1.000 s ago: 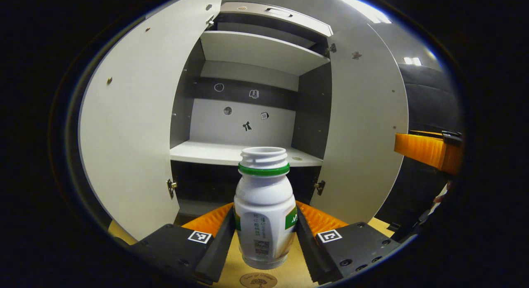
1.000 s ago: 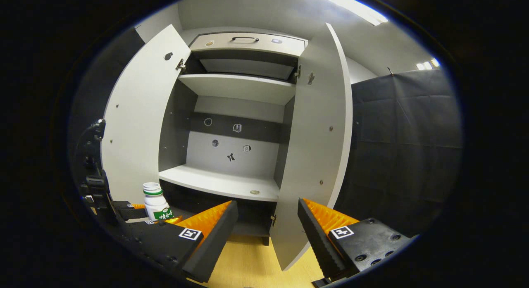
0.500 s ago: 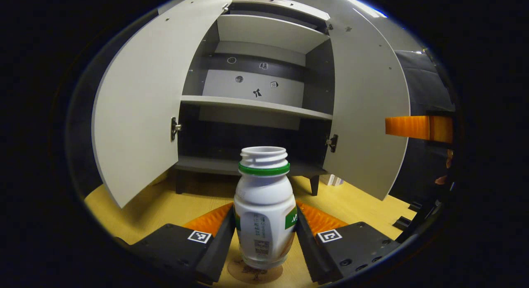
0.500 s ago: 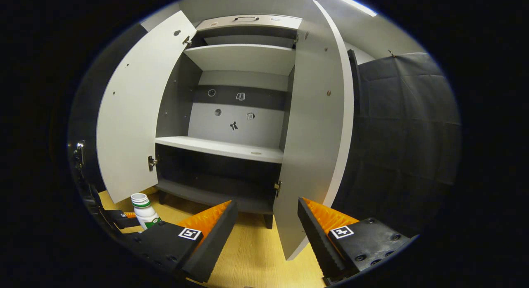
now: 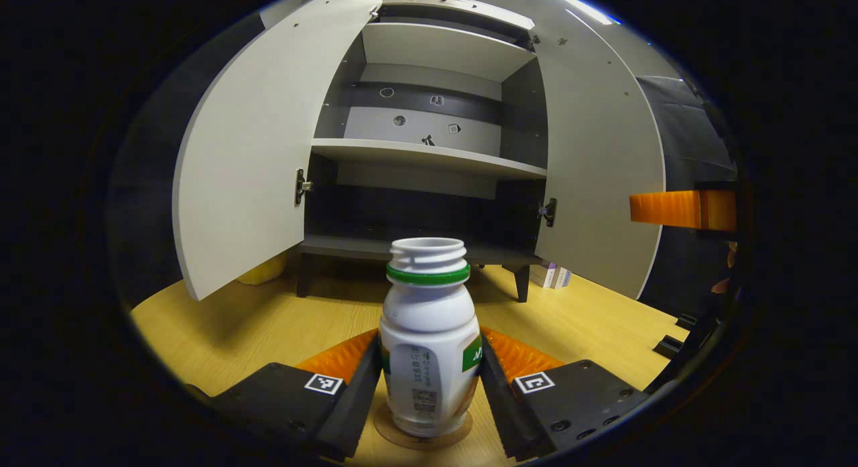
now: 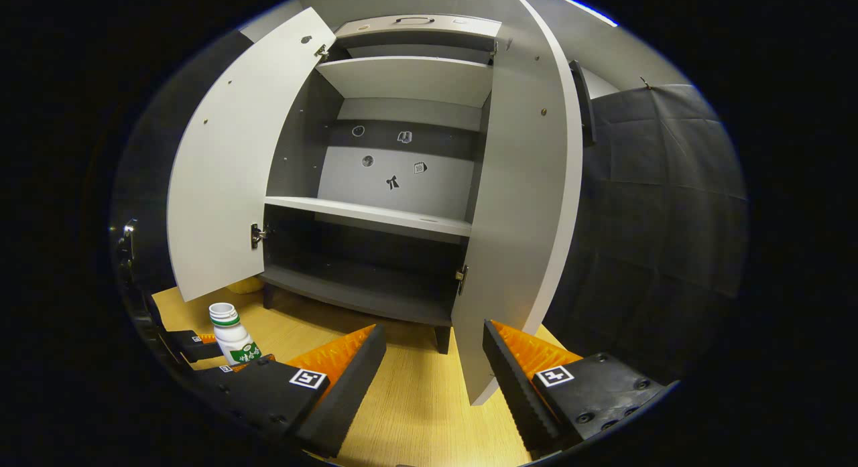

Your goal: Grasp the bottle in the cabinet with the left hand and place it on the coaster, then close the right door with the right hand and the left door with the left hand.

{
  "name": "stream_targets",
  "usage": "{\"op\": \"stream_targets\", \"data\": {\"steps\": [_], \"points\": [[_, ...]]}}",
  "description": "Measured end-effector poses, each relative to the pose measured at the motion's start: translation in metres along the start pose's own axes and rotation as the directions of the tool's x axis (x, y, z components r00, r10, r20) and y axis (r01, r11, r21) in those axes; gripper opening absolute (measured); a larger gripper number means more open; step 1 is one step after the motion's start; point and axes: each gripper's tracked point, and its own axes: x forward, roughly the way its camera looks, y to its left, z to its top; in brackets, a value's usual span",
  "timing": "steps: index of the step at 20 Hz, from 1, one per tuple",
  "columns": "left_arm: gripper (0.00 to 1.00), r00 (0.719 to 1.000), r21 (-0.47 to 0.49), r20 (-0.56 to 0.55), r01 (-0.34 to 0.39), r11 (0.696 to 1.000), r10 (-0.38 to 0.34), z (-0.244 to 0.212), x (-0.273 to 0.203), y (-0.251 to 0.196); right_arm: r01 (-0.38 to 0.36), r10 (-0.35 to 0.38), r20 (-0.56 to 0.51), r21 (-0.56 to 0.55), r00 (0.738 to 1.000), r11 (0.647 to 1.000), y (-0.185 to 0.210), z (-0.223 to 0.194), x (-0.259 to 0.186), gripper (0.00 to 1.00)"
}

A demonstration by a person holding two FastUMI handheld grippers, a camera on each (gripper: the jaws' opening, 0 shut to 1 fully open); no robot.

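Left gripper view: left gripper (image 5: pixel 429 386) clamped on bottle (image 5: pixel 429 333), now lower than before, base resting on coaster (image 5: pixel 423 435). Release next, probably. Right gripper (image 6: pixel 434 373) open near right door (image 6: pixel 529 206).

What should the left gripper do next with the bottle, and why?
Probably open the left gripper and let go. The bottle stands upright between its fingers, and its base appears to sit on the round coaster on the wooden floor, though contact is hard to confirm. Both cabinet doors are open, so closing them comes afterwards.
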Motion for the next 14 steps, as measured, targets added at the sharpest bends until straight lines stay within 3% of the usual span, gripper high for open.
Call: {"op": "stream_targets", "data": {"steps": [8, 11, 14], "points": [[0.81, 0.999, 0.070, 0.032, -0.018, 0.997, 0.016, -0.003, -0.007, -0.004, -0.025, 0.025, -0.029, -0.004, 0.999, 1.000, 0.010, -0.009, -0.013, 0.97], [0.95, 1.000, 0.071, 0.023, -0.022, 0.997, 0.021, -0.005, -0.005, -0.004, -0.031, 0.031, -0.018, -0.009, 0.999, 0.999, 0.011, -0.002, -0.015, 0.97], [0.96, 0.999, 0.061, 0.035, -0.030, 0.998, 0.028, 0.007, -0.004, -0.004, -0.028, 0.028, -0.014, -0.017, 1.000, 0.999, 0.007, 0.008, -0.017, 0.97]]}}
